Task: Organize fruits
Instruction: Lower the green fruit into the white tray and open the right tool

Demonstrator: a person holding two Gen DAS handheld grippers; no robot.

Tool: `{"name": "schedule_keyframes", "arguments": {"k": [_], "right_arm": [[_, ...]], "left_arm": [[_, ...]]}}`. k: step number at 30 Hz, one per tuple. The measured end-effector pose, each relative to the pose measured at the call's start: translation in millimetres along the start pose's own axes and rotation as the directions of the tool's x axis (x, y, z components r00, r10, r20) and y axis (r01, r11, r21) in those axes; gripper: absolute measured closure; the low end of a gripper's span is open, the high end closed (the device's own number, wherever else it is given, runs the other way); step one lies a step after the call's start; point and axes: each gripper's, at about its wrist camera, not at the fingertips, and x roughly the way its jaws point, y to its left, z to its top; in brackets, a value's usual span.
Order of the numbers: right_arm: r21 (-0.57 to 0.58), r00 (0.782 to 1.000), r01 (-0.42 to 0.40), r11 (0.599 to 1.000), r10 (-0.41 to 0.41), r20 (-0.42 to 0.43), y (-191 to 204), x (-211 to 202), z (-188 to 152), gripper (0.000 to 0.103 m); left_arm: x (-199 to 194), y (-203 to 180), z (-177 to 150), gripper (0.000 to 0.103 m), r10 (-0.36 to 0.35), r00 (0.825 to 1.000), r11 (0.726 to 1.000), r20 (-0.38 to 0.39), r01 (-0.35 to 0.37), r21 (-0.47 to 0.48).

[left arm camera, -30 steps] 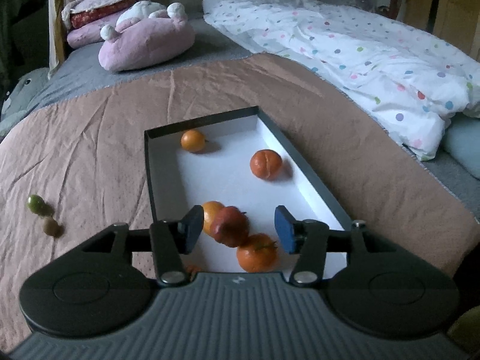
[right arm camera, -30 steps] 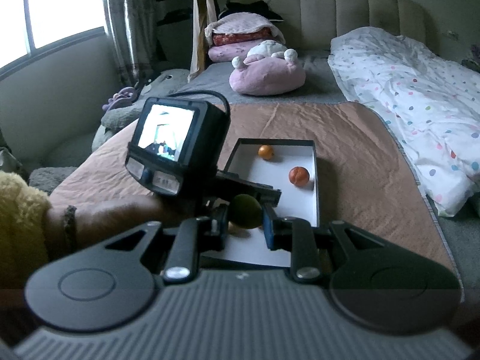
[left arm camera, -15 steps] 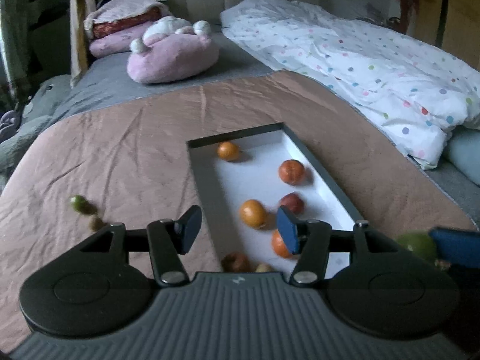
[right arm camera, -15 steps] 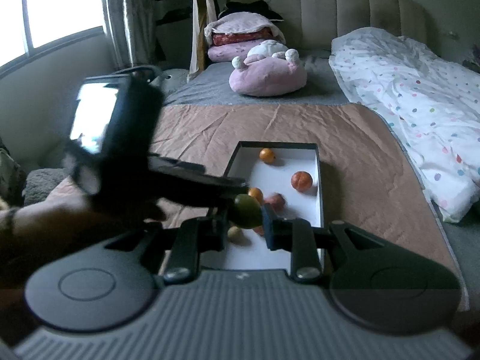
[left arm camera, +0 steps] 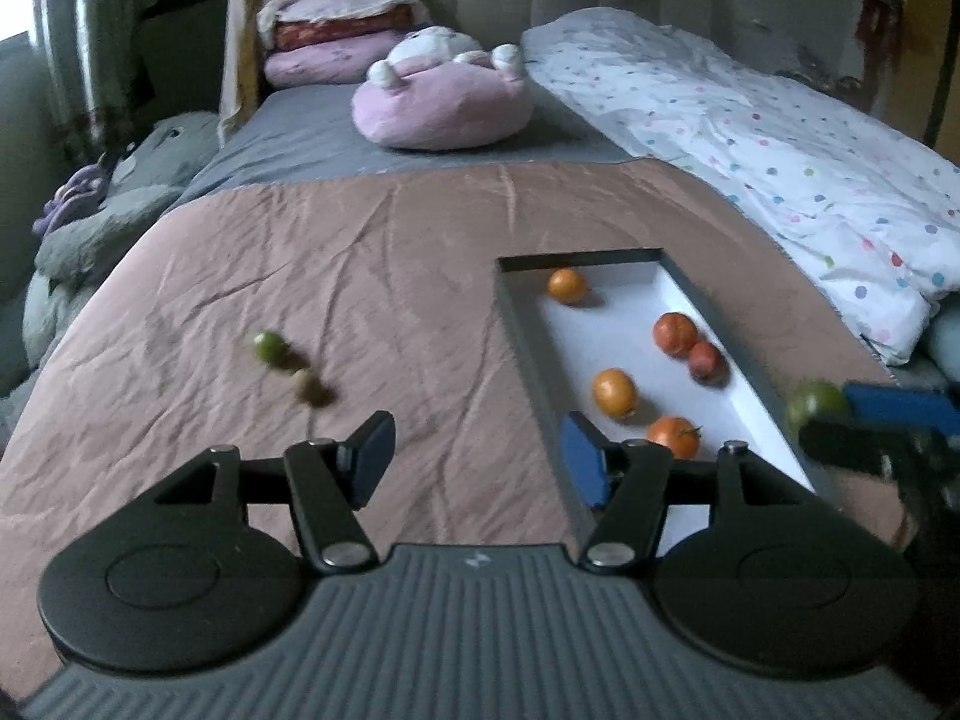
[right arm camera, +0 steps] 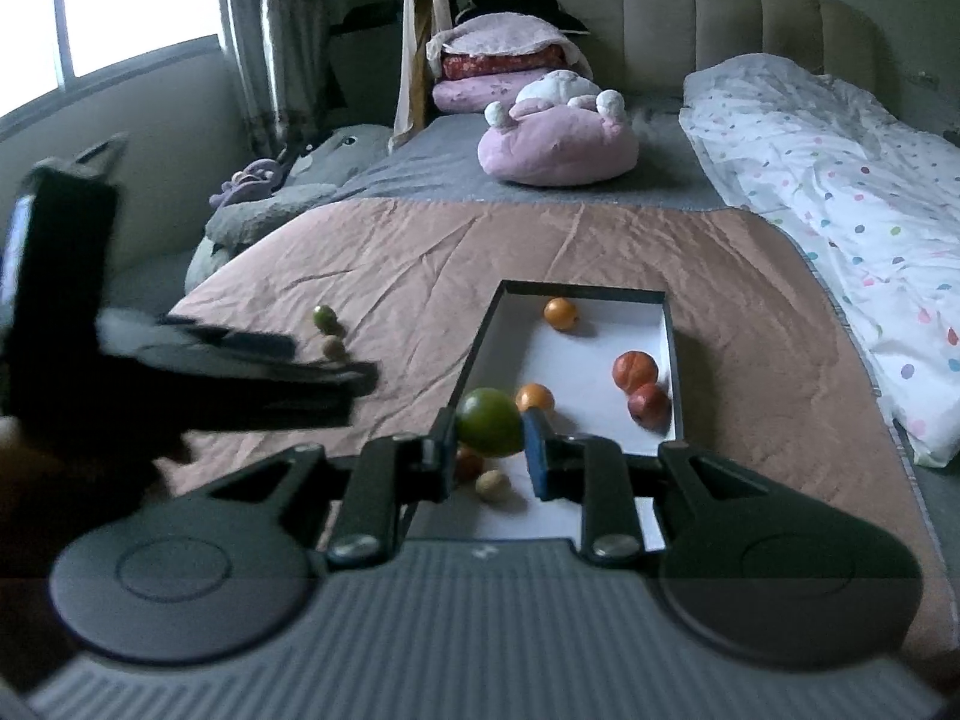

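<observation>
Two fruits remain loose on the pinkish-brown bedspread (left arm camera: 360, 276): a small round green fruit (left arm camera: 268, 347) and, just beside it on the near side, a small dull brownish one (left arm camera: 309, 387). Your left gripper (left arm camera: 474, 459) hangs above the bedspread near them with its fingers wide apart and nothing between them. Your right gripper (right arm camera: 489, 450) has its fingers clamped on a larger round green fruit (right arm camera: 490, 423), held over the near left part of the shallow white tray with dark walls (right arm camera: 671, 348).

That tray, right of the loose pair, already carries two oranges, two reddish round fruits and, near the right gripper, a small pale fruit (right arm camera: 493, 485) and a red-orange one half hidden behind the fingers.

Treat the clamped green fruit as firm, fairly light and smooth-skinned; being round, it will likely roll once freed, so lower it close to the tray floor before letting go, away from the pale fruit below it.

For the loose pair, take each across its widest middle, pads on opposite sides. They sit touching or nearly so; you cannot tell which from here. The soft, creased bedspread will probably give under them, so come straight down and squeeze gently: small fruit like this may squirt out sideways or bruise.
</observation>
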Motion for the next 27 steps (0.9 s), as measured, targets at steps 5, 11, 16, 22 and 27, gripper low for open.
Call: {"name": "schedule_keyframes", "arguments": {"k": [5, 11, 16, 22, 27], "right_arm": [[-0.005, 1.000, 0.007, 1.000, -0.007, -0.014, 1, 20, 6, 0.076], [-0.006, 0.999, 0.015, 1.000, -0.015, -0.030, 3, 42, 13, 0.076], [0.004, 0.998, 0.029, 1.000, -0.029, -0.062, 1, 59, 12, 0.076], [0.041, 0.995, 0.041, 0.998, -0.037, -0.097, -6, 80, 13, 0.076], [0.041, 0.993, 0.060, 0.997, -0.056, -0.103, -8, 93, 14, 0.076]], "left_arm": [[-13, 19, -9, 0.036, 0.029, 1.000, 0.999, -0.005, -0.029, -0.015], [-29, 36, -12, 0.035, 0.068, 0.998, 0.997, 0.009, -0.068, -0.020], [-38, 51, -14, 0.034, 0.098, 0.995, 0.994, 0.017, -0.097, -0.047], [-43, 67, -18, 0.033, 0.122, 0.992, 0.990, 0.012, -0.121, -0.072], [-46, 78, -20, 0.033, 0.134, 0.991, 0.987, 0.010, -0.133, -0.090]]}}
